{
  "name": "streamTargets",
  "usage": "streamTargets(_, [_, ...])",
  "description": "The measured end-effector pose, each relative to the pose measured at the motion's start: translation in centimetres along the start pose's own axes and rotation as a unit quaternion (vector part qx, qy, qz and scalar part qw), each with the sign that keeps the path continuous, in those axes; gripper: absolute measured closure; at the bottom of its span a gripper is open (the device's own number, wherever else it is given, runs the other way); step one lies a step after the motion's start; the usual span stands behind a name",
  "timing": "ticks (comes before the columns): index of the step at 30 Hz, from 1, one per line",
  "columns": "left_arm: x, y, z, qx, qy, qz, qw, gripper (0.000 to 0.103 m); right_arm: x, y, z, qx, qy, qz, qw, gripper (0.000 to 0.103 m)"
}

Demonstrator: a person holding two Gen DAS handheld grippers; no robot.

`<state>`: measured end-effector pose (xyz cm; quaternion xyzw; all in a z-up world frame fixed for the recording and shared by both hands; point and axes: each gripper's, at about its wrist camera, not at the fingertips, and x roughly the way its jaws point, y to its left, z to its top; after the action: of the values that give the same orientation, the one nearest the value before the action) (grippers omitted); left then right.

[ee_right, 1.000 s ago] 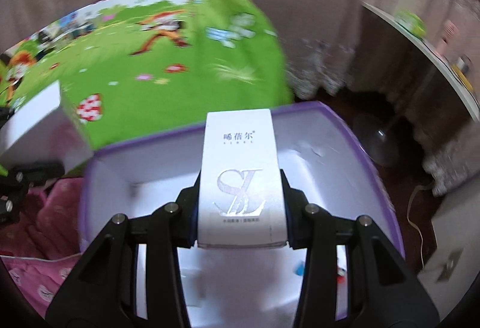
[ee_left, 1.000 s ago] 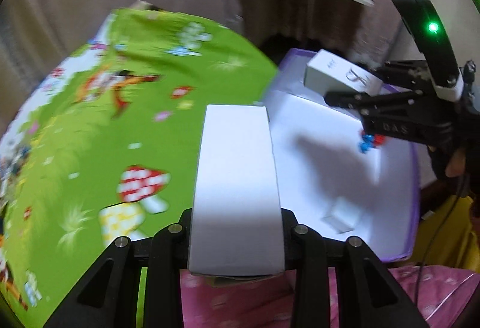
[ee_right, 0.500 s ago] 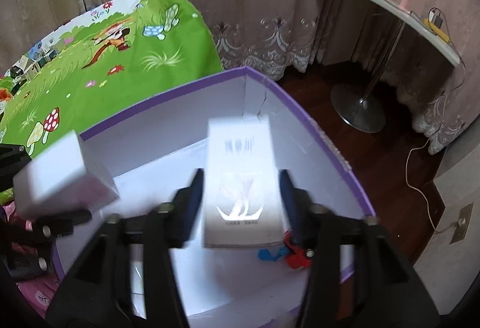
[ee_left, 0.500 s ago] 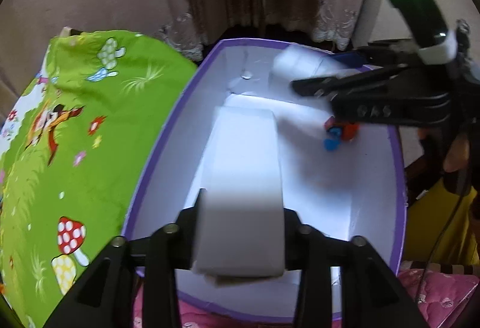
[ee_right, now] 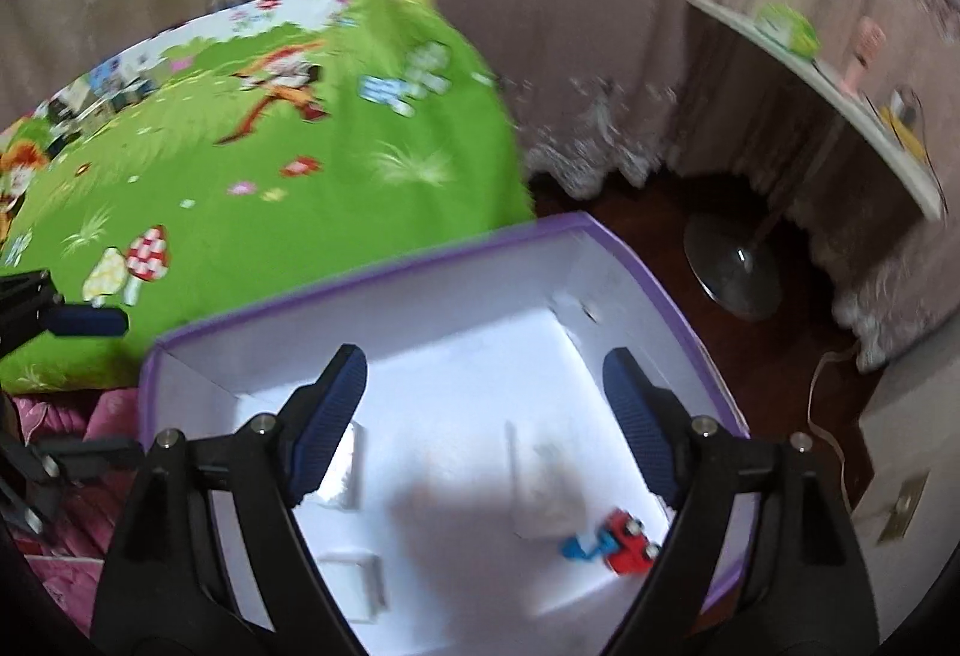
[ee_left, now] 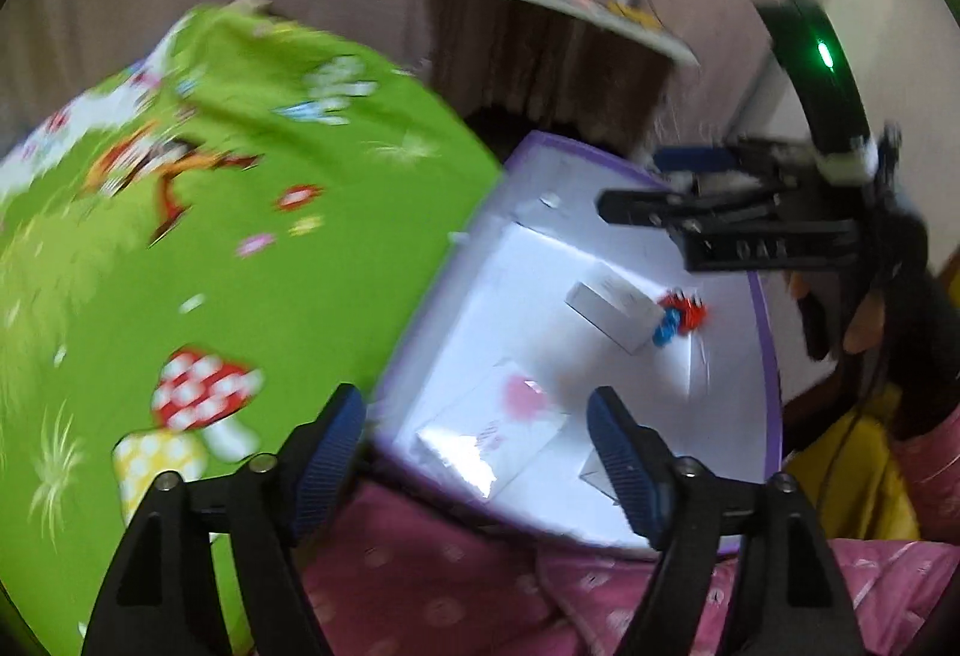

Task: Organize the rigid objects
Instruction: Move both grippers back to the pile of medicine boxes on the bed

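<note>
1. Left wrist view: left gripper (ee_left: 477, 452) just opened wide, empty – white box (ee_left: 492, 434) lying lower centre inside purple-rimmed bin (ee_left: 771, 356).
2. Right wrist view: right gripper (ee_right: 486, 416) likewise just spread, empty – second white box (ee_right: 549, 482) resting lower right beside red toy (ee_right: 627, 539).

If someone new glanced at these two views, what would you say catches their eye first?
Most striking is the bright green cartoon bedspread with mushrooms, filling the left of both views. Next comes the purple-edged white box beside it, holding small white cartons and a red and blue toy near its right wall. Both tongs, left and right, hang open and empty over the box.
</note>
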<state>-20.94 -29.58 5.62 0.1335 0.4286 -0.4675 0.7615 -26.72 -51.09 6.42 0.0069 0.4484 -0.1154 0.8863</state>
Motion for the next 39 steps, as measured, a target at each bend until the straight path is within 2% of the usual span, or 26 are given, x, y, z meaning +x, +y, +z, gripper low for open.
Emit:
streamTargets(2, [-2.0, 3.2, -0.8, -0.040, -0.020, 0.002, 0.9990, 0.019, 0.0, 2.0, 1.3, -0.020, -0.006, 0.011, 1.000, 0.020])
streamTargets(4, [-4.0, 6.5, -1.8, -0.080, -0.038, 0.020, 0.9959, 0.018, -0.2, 4.4, 2.6, -0.043, -0.016, 0.024, 0.999, 0.020])
streamTargets(8, [-8.1, 12.6, -4.0, -0.139, -0.077, 0.072, 0.9848, 0.018, 0.1, 9.8, 4.9, -0.088, -0.020, 0.070, 0.993, 0.019])
streamTargets(9, [-9.0, 14.1, -4.6, -0.151, -0.084, 0.094, 0.9804, 0.017, 0.4, 11.2, 5.3, -0.100, -0.017, 0.080, 0.992, 0.019])
streamTargets(12, [-10.7, 18.3, -6.5, -0.184, -0.099, 0.176, 0.9620, 0.017, 1.7, 15.8, 6.2, -0.146, -0.008, 0.105, 0.984, 0.019])
streamTargets(15, [-12.0, 22.8, -8.6, -0.219, -0.106, 0.253, 0.9364, 0.017, 3.5, 20.2, 7.4, -0.184, -0.001, 0.126, 0.975, 0.019])
streamTargets(18, [-12.9, 27.0, -10.2, -0.251, -0.108, 0.313, 0.9096, 0.017, 5.5, 24.7, 8.9, -0.207, 0.001, 0.161, 0.965, 0.019])
streamTargets(19, [-13.2, 28.4, -10.7, -0.262, -0.110, 0.326, 0.9015, 0.017, 6.4, 26.4, 9.5, -0.210, 0.003, 0.180, 0.961, 0.019])
streamTargets(24, [-14.2, 33.1, -12.1, -0.285, -0.111, 0.369, 0.8777, 0.017, 12.0, 33.2, 13.7, -0.213, 0.030, 0.227, 0.950, 0.019])
streamTargets(27, [-14.8, 34.4, -13.2, -0.299, -0.116, 0.379, 0.8683, 0.017, 15.5, 36.5, 17.3, -0.201, 0.036, 0.236, 0.950, 0.019])
streamTargets(30, [-15.3, 35.3, -14.0, -0.330, -0.123, 0.356, 0.8659, 0.017, 18.7, 39.5, 21.0, -0.193, 0.032, 0.249, 0.948, 0.019])
streamTargets(34, [-15.7, 36.0, -15.0, -0.368, -0.135, 0.337, 0.8559, 0.017, 21.9, 43.6, 24.8, -0.209, 0.029, 0.254, 0.944, 0.019])
streamTargets(39, [-15.7, 37.3, -15.8, -0.401, -0.144, 0.300, 0.8533, 0.016, 24.6, 49.2, 27.8, -0.263, 0.014, 0.260, 0.929, 0.018])
